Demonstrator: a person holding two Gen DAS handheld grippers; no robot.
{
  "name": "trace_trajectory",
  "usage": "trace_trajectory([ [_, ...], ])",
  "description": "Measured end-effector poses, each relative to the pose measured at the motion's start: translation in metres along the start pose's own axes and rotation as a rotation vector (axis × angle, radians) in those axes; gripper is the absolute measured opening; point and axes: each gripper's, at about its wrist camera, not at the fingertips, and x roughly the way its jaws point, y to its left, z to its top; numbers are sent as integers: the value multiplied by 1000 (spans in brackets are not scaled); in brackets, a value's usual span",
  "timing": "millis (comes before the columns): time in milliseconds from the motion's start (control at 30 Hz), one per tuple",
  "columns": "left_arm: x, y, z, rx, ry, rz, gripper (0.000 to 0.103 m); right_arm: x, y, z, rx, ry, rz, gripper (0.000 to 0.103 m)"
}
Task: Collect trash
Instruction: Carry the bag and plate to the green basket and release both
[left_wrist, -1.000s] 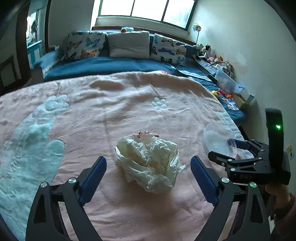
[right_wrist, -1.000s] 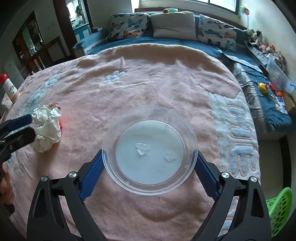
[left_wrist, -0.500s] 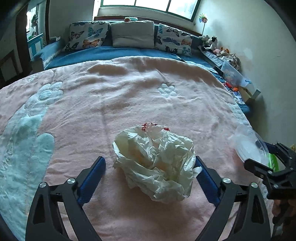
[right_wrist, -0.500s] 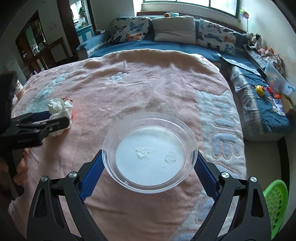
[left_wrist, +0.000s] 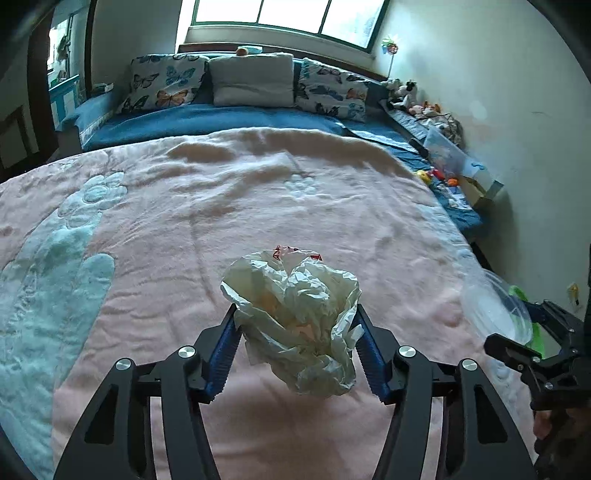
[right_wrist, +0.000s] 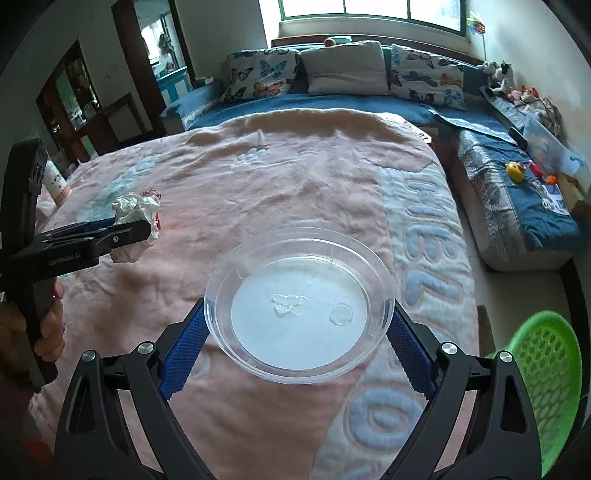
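Left wrist view: one crumpled white plastic bag (left_wrist: 295, 325) sits centre frame on the fuzzy pink blanket (left_wrist: 229, 206), and the left gripper (left_wrist: 295, 345) is closing its two ribbed blue pads onto it. Three pillows (left_wrist: 251, 79) line the top.

Right wrist view: the right gripper (right_wrist: 297, 338) is clamped on one round clear plastic lid (right_wrist: 299, 304), lower centre. One green mesh basket (right_wrist: 546, 380) sits lower right.

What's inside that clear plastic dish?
The clear dish holds no trash, only two or three small clear blobs, perhaps droplets. The pink blanket under its frosted base is hidden.
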Motion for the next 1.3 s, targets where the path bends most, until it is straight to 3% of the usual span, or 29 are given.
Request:
trace_trajectory([
  [633,-60,-91,-50,118,-42,-118,57,-89,-34,-68,70,-69,-117,91],
  [1300,-57,-202,-65,251,-17,-207,57,-133,-144,-126,245,-56,-289,91],
])
